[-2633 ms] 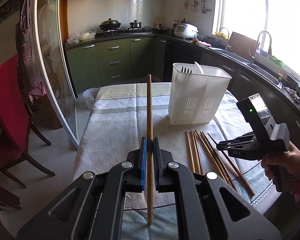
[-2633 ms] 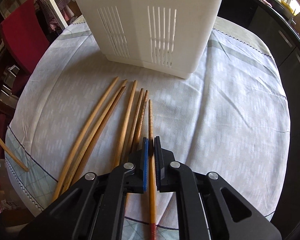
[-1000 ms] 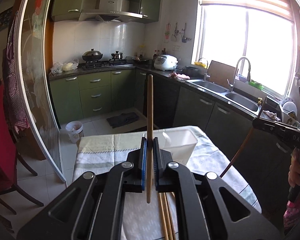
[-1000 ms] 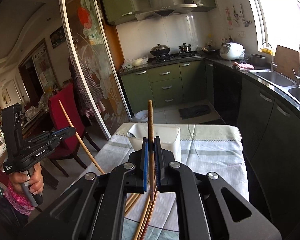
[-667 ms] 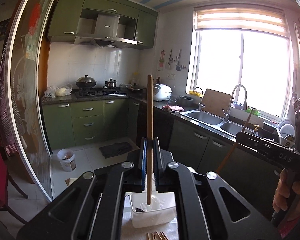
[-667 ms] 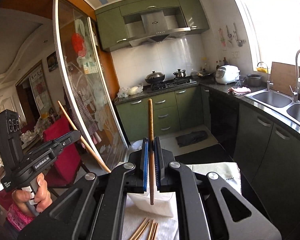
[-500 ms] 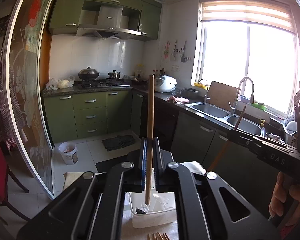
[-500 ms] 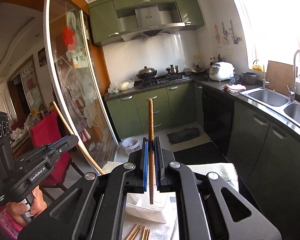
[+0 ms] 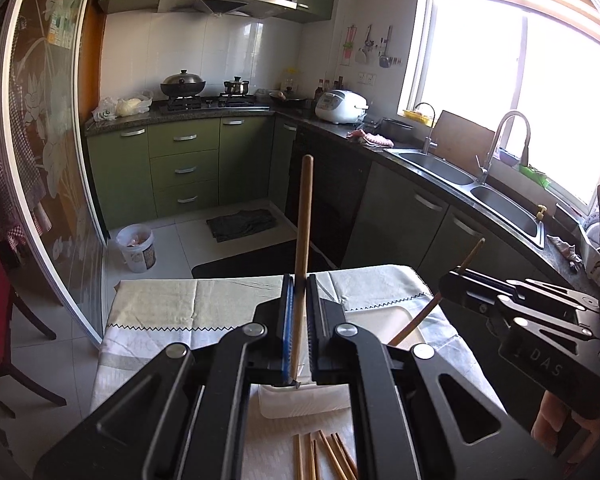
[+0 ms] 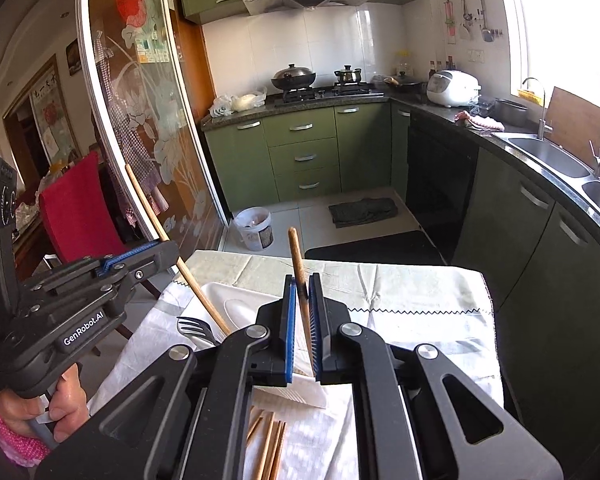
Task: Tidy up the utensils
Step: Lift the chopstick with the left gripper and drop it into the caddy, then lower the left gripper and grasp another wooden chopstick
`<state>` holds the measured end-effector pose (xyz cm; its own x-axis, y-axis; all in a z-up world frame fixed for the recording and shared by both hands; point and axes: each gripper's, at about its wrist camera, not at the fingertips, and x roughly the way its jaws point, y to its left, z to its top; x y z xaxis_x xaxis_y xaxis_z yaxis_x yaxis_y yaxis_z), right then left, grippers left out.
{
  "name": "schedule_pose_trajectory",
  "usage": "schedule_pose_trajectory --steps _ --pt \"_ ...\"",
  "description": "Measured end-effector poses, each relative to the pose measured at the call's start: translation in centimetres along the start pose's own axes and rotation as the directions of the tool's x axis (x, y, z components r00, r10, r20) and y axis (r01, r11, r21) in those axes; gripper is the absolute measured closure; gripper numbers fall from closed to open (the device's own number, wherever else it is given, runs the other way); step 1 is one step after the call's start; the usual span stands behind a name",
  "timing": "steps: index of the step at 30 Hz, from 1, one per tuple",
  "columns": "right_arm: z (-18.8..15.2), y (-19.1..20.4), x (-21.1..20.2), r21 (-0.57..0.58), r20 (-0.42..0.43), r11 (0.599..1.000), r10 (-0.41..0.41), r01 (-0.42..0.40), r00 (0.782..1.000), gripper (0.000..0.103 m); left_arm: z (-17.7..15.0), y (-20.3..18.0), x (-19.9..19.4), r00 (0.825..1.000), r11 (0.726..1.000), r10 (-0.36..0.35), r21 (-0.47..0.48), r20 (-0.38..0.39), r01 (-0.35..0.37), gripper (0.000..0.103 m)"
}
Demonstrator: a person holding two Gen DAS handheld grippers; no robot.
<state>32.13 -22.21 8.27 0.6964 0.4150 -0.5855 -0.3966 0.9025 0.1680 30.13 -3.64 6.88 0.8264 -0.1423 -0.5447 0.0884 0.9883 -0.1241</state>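
Above a white utensil basket point(image 10: 220, 292) on the cloth-covered bench point(image 9: 160, 312), one wooden chopstick point(image 9: 302, 256) is held upright in the left gripper point(image 9: 296, 336), another point(image 10: 300, 280) stands loosely in the slightly parted right gripper point(image 10: 302, 328). Each tip is best lowered inside the basket's rim before release. Spare chopsticks point(image 10: 268, 448) lie just before the basket.

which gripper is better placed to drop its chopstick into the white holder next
Left, probably. In the right wrist view, the left gripper has the left chopstick slanting down inside the white holder, beside the fork. On the right gripper, the right chopstick has its lower end hidden behind the jaws.
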Motion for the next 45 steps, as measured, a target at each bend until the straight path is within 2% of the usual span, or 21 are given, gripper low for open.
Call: schedule_pose_trajectory --steps 6,8,13,16,19,21,22,25,27,29,34,39,42,45 --pt "0.2 -0.7 -2.9 0.006 0.048 1.000 -0.003 0.003 0.999 0.087 0.4 -0.3 -1.4 1.000 1.000 0.006 0.014 0.009 -0.006 0.096" --pt "0.0 -0.9 -4.0 0.013 0.062 1.000 0.004 -0.005 0.998 0.087 0.5 -0.4 -1.5 1.000 1.000 0.001 0.011 -0.003 -0.001 0.086" --pt "-1.4 -1.7 -7.4 0.033 0.087 0.999 0.032 -0.035 0.996 0.087 0.5 -0.1 -2.0 1.000 1.000 0.000 -0.017 -0.020 0.000 0.081" --pt "-3.2 -3.0 -9.6 0.051 0.088 0.998 0.034 -0.038 0.996 0.078 -0.4 -0.1 -3.4 1.000 1.000 -0.006 -0.017 -0.030 0.006 0.080" --pt "-6.0 -4.6 -11.0 0.076 0.063 0.996 0.033 -0.038 0.997 0.078 -2.6 -0.1 -4.0 0.991 1.000 0.005 -0.010 -0.133 -0.006 0.080" --pt "-8.2 -5.7 -11.3 0.100 0.033 0.995 0.023 -0.026 0.999 0.078 -5.2 0.0 -3.3 0.966 1.000 0.004 -0.009 -0.260 -0.006 0.080" --pt "-9.3 -6.3 -11.4 0.118 0.017 0.993 0.024 -0.026 1.000 0.078 -6.6 0.0 -2.5 0.944 1.000 0.004 -0.009 -0.330 -0.007 0.080" --pt "-12.8 -8.4 -11.0 0.185 -0.041 0.982 0.035 -0.027 0.999 0.078 -10.9 0.2 0.1 0.863 1.000 0.005 0.004 -0.506 -0.004 0.080" --pt "-14.8 -9.5 -10.6 0.228 -0.072 0.973 0.047 -0.030 0.996 0.078 -13.2 0.5 1.8 0.821 1.000 0.003 0.007 -0.571 0.001 0.080" --pt "-16.7 -10.6 -10.3 0.268 -0.099 0.963 0.058 -0.029 0.993 0.078 -14.6 0.4 3.2 0.797 1.000 0.018 0.019 -0.604 -0.007 0.080" --pt "-19.3 -11.8 -10.2 0.319 -0.130 0.947 0.074 -0.029 0.989 0.078 -16.3 -0.8 6.0 0.756 0.999 0.043 0.045 -0.653 -0.017 0.080" --pt "-19.7 -12.3 -10.6 0.331 -0.128 0.943 0.082 -0.035 0.988 0.077 -17.1 -1.2 7.4 0.733 0.997 0.077 0.074 -0.676 -0.037 0.084" --pt "-19.5 -12.1 -10.6 0.332 -0.125 0.942 0.089 -0.043 0.988 0.070 -17.6 -1.4 7.9 0.717 0.995 0.099 0.092 -0.690 -0.049 0.088" --pt "-19.3 -11.7 -10.3 0.324 -0.132 0.945 0.100 -0.052 0.986 0.070 -18.0 -1.8 8.3 0.709 0.992 0.118 0.115 -0.695 -0.053 0.091"
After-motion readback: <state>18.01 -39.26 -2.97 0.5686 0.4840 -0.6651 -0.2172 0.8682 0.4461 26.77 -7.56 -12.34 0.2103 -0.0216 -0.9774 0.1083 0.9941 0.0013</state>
